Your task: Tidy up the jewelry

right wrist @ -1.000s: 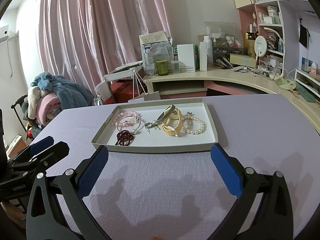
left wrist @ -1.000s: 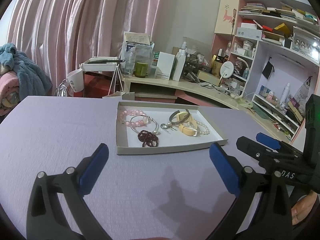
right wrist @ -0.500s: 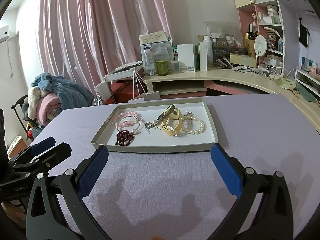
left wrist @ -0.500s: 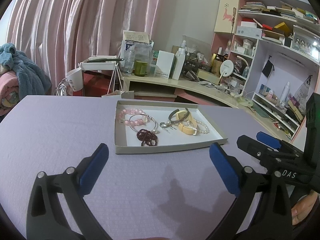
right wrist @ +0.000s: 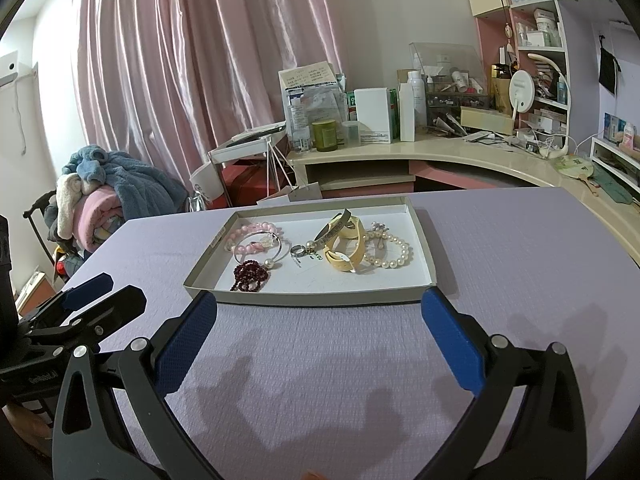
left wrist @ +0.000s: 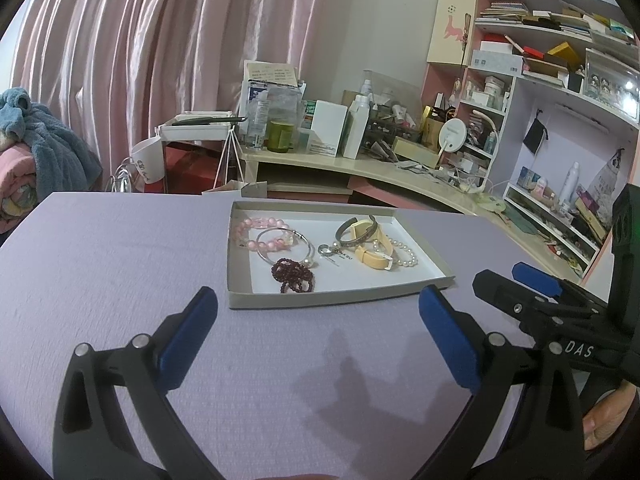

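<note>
The tray [right wrist: 308, 299] of jewelry is set on the desk [right wrist: 520, 240] toward its far edge, straight ahead of both tools, its long side running across their line of reach. The left tool [left wrist: 318, 312] and right tool [right wrist: 320, 312] are both spread wide and empty, just short of the tray's near wall. The dark bead bracelet [right wrist: 249, 273] is judged nearest the left tool, the pearl strand [right wrist: 394, 254] nearest the right.
</note>
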Available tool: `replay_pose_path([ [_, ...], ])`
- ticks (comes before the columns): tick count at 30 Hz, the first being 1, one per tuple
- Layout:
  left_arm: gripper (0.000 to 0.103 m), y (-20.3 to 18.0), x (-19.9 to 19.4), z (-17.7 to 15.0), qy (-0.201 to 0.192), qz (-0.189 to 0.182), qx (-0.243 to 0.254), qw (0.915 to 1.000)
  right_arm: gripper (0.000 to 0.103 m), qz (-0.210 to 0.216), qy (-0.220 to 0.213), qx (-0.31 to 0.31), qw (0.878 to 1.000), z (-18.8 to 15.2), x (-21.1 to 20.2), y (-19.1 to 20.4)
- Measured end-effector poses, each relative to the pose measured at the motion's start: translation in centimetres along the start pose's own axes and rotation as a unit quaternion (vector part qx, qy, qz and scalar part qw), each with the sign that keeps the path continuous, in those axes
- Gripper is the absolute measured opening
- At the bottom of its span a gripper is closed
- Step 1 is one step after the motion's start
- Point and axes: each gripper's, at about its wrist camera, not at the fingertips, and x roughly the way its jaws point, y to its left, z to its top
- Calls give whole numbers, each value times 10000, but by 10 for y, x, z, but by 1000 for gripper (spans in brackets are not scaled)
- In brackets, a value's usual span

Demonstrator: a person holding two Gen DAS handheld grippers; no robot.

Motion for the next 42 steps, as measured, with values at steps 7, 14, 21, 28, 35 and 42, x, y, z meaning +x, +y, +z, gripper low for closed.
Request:
replay_pose_path([
  [7, 101, -1, 0, 0, -5, -2, 0, 10000, 102, 0, -5, -4, 10000, 0, 0, 0],
  [14, 101, -2, 0, 0, -3, 3, 4, 10000, 102, -1, -1, -3, 10000, 0, 0, 0],
  [21, 101, -2, 1, 0, 8, -10, 2, 10000, 102, 4, -2, 1, 10000, 0, 0, 0],
  [28, 101, -3, 0, 0, 3, 2, 1, 10000, 102, 0, -3, 6, 10000, 0, -1, 0],
  [35, 101, -5, 0, -1, -6, 2, 15, 10000, 102, 2, -2, 3, 10000, 0, -1, -1],
  [42, 101, -7, 1, -2, -1, 15, 18, 10000, 102, 4, 1, 7, 10000, 1, -1, -1],
])
